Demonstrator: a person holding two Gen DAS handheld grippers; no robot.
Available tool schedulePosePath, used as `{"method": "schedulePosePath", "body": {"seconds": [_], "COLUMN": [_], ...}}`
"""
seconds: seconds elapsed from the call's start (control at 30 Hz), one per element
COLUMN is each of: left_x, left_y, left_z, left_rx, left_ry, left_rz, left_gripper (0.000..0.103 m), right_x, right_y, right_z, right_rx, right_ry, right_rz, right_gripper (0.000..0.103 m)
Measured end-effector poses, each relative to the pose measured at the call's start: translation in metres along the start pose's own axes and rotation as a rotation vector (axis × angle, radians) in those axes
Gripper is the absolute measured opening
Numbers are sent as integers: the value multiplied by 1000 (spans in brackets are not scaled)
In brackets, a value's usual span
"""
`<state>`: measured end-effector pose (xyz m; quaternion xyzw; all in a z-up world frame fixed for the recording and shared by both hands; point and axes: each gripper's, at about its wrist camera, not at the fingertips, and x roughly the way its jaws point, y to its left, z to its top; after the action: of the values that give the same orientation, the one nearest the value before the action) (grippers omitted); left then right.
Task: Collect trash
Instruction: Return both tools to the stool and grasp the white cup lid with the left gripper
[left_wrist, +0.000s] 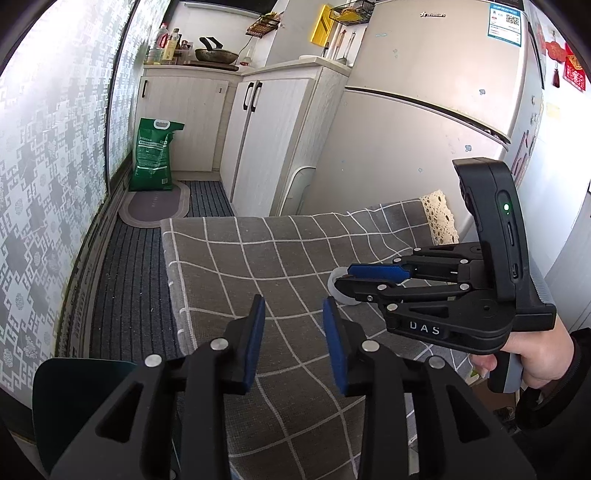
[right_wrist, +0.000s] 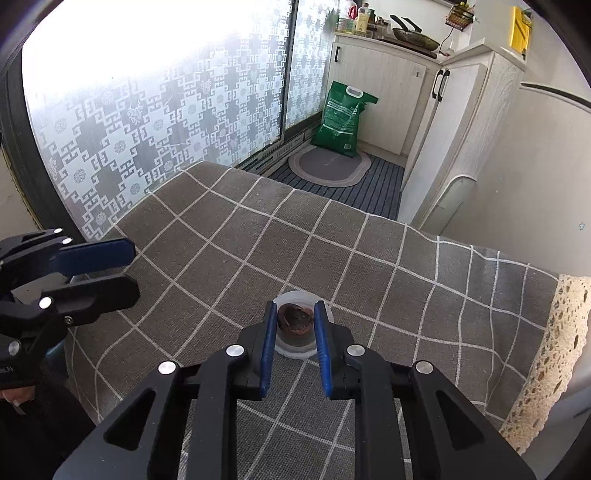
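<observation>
A small clear plastic cup (right_wrist: 295, 341) with dark brown residue inside stands on the grey checked tablecloth (right_wrist: 258, 236). My right gripper (right_wrist: 295, 310) has its blue pads on either side of the cup, close to its walls; I cannot tell if they press it. In the left wrist view the cup (left_wrist: 338, 290) shows partly behind the right gripper (left_wrist: 343, 277). My left gripper (left_wrist: 293, 306) is open and empty above the cloth, left of the cup. It also shows in the right wrist view (right_wrist: 129, 266).
A fridge (left_wrist: 424, 110) stands behind the table. White cabinets (left_wrist: 266, 129) and a green bag (left_wrist: 153, 155) stand on the striped floor mat (left_wrist: 129, 280) beyond the table's far edge. A patterned glass door (right_wrist: 147, 122) is at the left. A dark bin (left_wrist: 74, 398) sits low left.
</observation>
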<state>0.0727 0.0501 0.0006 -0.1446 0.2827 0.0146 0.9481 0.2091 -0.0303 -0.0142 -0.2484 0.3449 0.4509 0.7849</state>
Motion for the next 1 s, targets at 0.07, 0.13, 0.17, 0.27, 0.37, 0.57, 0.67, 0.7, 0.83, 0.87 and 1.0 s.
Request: {"method": "schedulePosePath", "body": {"seconds": [0.07, 0.13, 0.17, 0.27, 0.37, 0.57, 0.67, 0.7, 0.83, 0.87, 1.0], "left_x": [2, 2, 3, 5, 9, 25, 36, 39, 50, 52, 61], "left_y": [-3, -4, -5, -6, -9, -22, -31, -35, -49, -51, -56], "left_z": [0, -1, 0, 0, 1, 2, 1, 1, 1, 2, 3], "left_rx": [6, 10, 9, 12, 20, 54, 75, 80, 127, 134, 137], "left_ry": [5, 6, 6, 8, 15, 51, 78, 87, 109, 113, 140], "left_rz": [-2, -3, -4, -3, 2, 3, -10, -17, 19, 30, 58], "left_gripper": [35, 35, 35, 36, 36, 36, 41, 42, 48, 50, 55], "right_x": [0, -2, -3, -9, -21, -43, -49, -51, -56, -58, -63], "right_y": [0, 2, 3, 6, 4, -12, -24, -27, -36, -39, -50], "right_z": [-1, -1, -1, -2, -2, -9, -15, -17, -24, -26, -35], "right_rx": [3, -3, -5, -14, -10, 26, 52, 57, 76, 81, 98], "right_ry": [-4, -4, -7, -19, -44, -78, -82, -83, -89, -90, -89], "right_rz": [8, 24, 27, 28, 34, 28, 23, 22, 14, 11, 7], "right_gripper": [20, 20, 20, 20, 20, 20, 20, 20, 20, 20, 20]}}
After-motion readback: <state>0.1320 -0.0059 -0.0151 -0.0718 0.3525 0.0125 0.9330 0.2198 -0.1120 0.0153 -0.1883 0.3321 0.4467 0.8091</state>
